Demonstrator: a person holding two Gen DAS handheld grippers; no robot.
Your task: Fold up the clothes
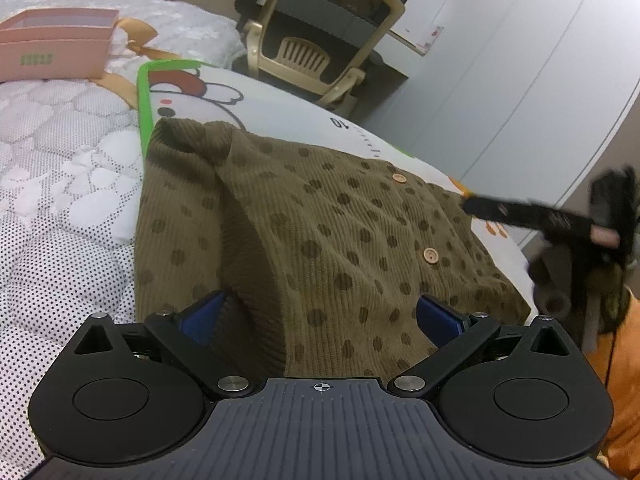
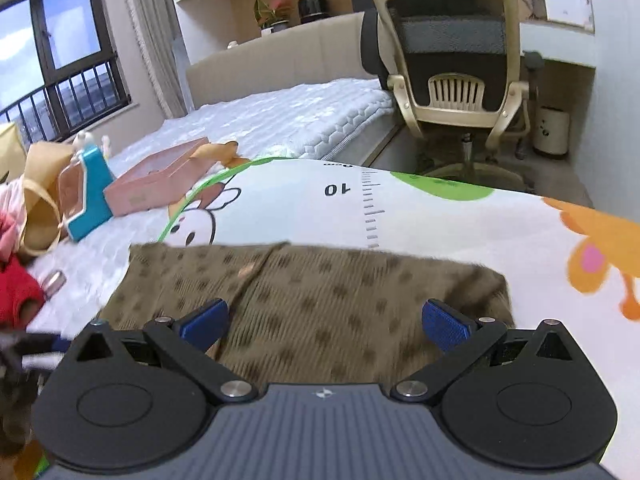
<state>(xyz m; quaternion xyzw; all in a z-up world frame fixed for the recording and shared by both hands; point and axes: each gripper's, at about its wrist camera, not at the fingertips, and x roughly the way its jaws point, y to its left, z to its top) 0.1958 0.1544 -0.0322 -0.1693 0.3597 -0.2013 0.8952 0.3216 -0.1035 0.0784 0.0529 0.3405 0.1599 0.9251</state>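
Cardigan (image 1: 320, 220): one, two buttons visible, on mat (image 2: 440, 220); left hand-held gripper (image 1: 320, 316) released, right hand-held gripper (image 2: 324, 316) released.

Bedroom in a home. Ahead of my gripper: a bed (image 2: 288, 116) with a white quilted cover and a padded beige headboard (image 2: 272, 64). Past its far edge, a mesh-backed desk chair (image 2: 452, 52). Far left, a window (image 2: 52, 40) with railing and a curtain (image 2: 148, 32). A shelf above the headboard carries a potted plant (image 2: 272, 12). Cartoon-printed mat (image 2: 440, 216) spread over the bed; pink box (image 2: 160, 180) beside it.
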